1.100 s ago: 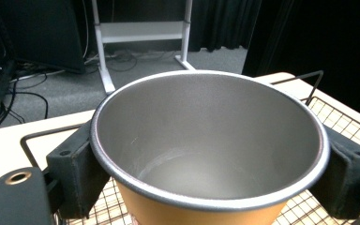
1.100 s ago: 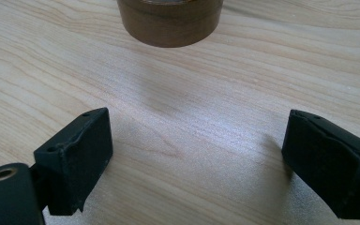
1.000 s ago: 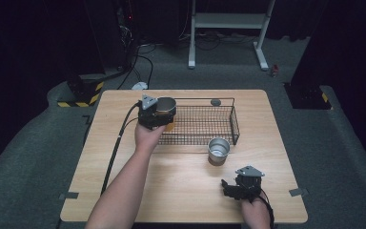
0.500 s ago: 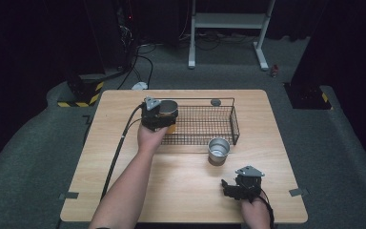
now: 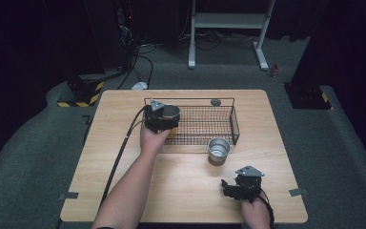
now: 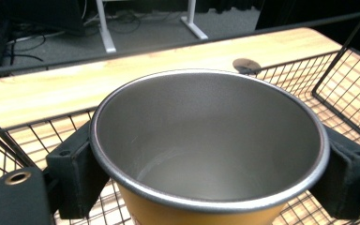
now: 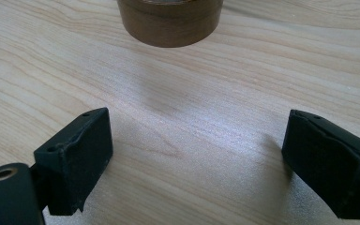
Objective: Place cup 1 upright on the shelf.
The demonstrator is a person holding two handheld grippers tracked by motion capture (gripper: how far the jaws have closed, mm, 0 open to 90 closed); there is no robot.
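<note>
Two cups: left hand-held gripper [image 6: 206, 154] clamps orange cup [image 6: 206, 140] over wire basket [image 5: 219, 125]; right hand-held gripper [image 7: 201, 159] wide, steel cup [image 5: 218, 150] at its 12 o'clock on tabletop [image 5: 181, 191].

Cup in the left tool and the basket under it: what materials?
Cup: looks like brushed steel inside, dull grey sheen and rolled rim, with a yellow-orange outer coating. Basket: thin black wire mesh, probably coated steel. Left tool grips the cup.

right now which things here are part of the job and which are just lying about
In the job, judging by the hands:
- left gripper, shut on the orange cup
- wire basket
- steel cup
- right gripper, open

Lying about:
- small dark disc
- table
</note>
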